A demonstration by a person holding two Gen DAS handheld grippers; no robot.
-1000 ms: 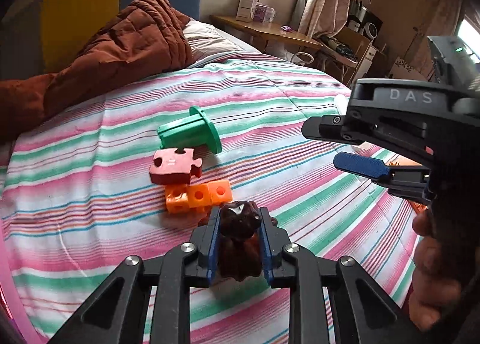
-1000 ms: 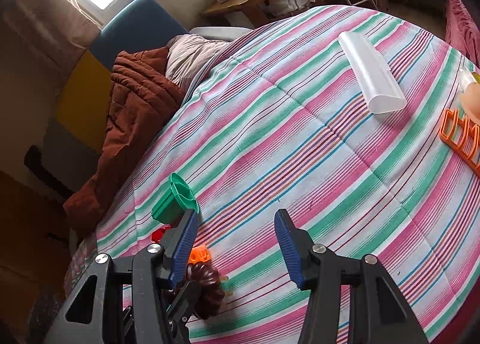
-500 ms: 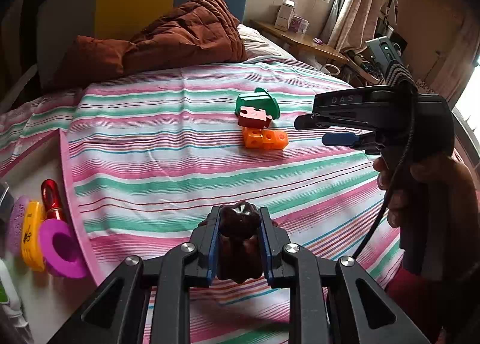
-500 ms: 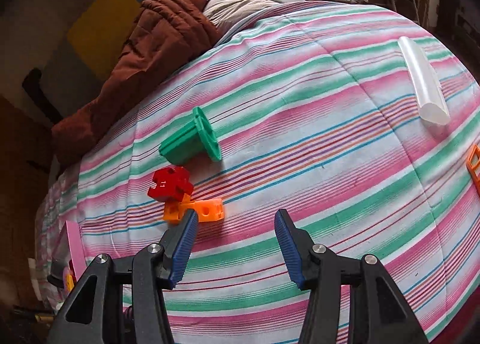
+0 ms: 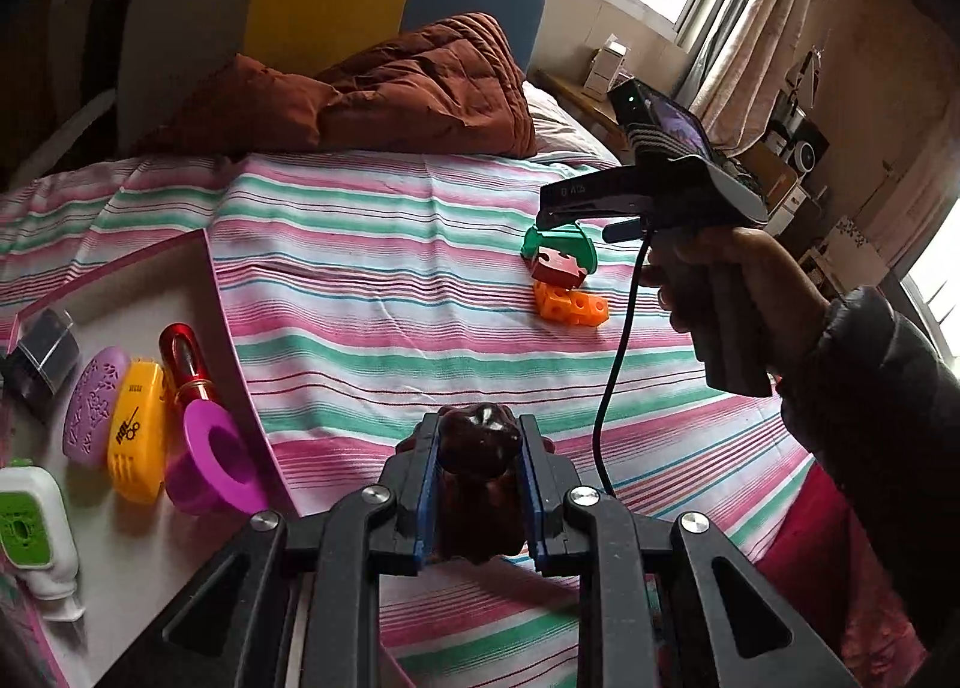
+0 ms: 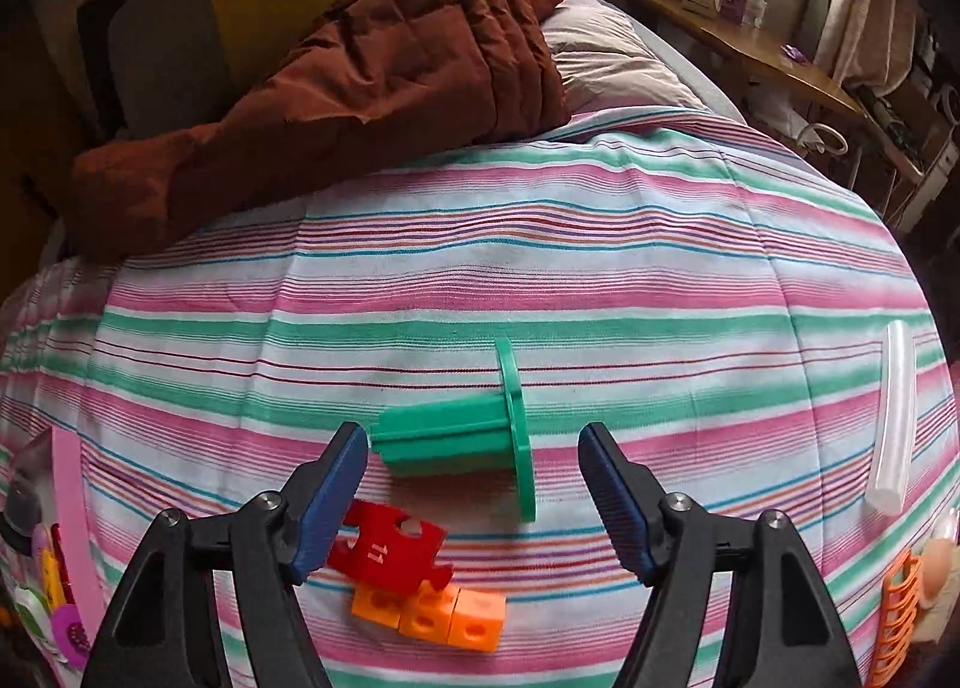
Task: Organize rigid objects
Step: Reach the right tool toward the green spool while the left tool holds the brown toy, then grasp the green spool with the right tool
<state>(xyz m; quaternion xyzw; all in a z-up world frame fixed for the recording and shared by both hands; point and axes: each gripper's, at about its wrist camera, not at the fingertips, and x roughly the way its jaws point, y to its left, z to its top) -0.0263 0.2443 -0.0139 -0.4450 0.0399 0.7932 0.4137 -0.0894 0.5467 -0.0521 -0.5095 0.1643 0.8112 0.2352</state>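
**Left tool carries brown piece toward tray; right tool lines up on green peg**

Left tool (image 5: 479, 448) is clamped tight on a dark brown figure (image 5: 477, 442), held above the striped bed (image 5: 372, 280), just right of the pink-rimmed tray (image 5: 207, 268). Tray already holds a magenta ring (image 5: 210, 466), yellow piece (image 5: 138, 436), lilac piece (image 5: 93, 406) and red tube (image 5: 186, 358).

Right tool (image 6: 474, 469) has jaws that have just been opening; they stand wide, pads on either side of the green flanged peg (image 6: 462, 436) but not pressing it. Red puzzle piece (image 6: 390, 553) and orange cube strip (image 6: 432, 619) lie just near of the peg, puzzle piece resting partly on the cubes.

Doing it well, my read: left should swing left over a bare tray spot before letting go. Right should drop lower and pinch the peg's ribbed stem, not the thin flange, and avoid nudging the puzzle piece under its left finger.

Hard to tell: brown figure's lower half is hidden between the pads. Tray's near and left ends are cut off. Clear tube (image 6: 894, 418) and orange rack (image 6: 900, 616) sit at the right edge, rack cropped.
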